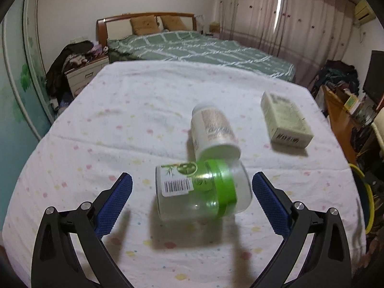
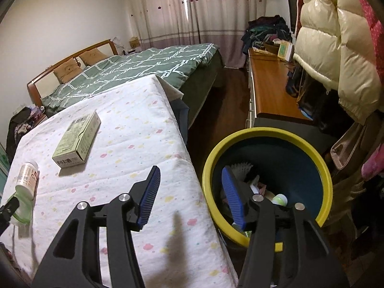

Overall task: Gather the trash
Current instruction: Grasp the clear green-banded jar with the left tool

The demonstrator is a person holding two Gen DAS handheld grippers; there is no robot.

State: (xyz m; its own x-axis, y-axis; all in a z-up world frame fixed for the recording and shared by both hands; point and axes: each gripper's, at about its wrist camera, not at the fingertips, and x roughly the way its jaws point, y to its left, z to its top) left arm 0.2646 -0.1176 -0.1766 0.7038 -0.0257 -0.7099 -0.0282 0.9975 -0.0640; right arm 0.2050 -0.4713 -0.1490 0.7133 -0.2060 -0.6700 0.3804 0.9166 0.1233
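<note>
White spotted cloth covers the table (image 1: 144, 120) we are clearing, with a bed behind it. Nearest us, our left hand-held gripper (image 1: 192, 187) has its jaws wide apart on either side of a clear jar (image 1: 199, 192) with a green band, lying on its side; the pads are not touching it. Just beyond, touching the jar, lies a white bottle (image 1: 213, 132), and farther right a carton (image 1: 285, 120). Our right hand-held gripper (image 2: 192, 192) hangs at the table's edge beside the bin (image 2: 324, 175), jaws apart and empty; trash already lies in the bin. We judge the step in hand to be picking up the jar. Next we should ease forward, centre the jar, and close without nudging the bottle.
</note>
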